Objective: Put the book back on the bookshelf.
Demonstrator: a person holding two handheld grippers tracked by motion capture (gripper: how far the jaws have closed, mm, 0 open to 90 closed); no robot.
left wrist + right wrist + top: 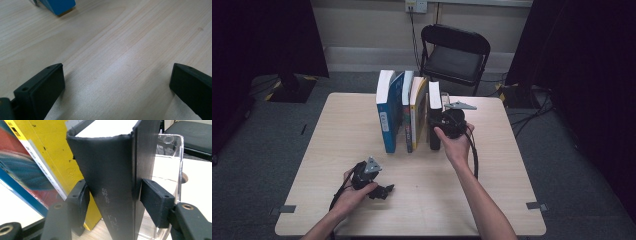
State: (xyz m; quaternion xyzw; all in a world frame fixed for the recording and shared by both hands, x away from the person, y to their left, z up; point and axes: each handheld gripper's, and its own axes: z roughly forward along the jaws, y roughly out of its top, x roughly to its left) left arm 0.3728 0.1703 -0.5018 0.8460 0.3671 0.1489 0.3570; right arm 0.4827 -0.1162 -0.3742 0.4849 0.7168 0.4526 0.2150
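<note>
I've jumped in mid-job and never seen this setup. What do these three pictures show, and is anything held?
A person holds a hand-worked claw in each hand. The high view looks down on the table; the other two cameras ride on the claws. Upright books stand in a row, with a clear stand at one end. The left claw is open and empty over bare wood. The right claw has its jaws either side of the black book; whether they press it is unclear.
</note>
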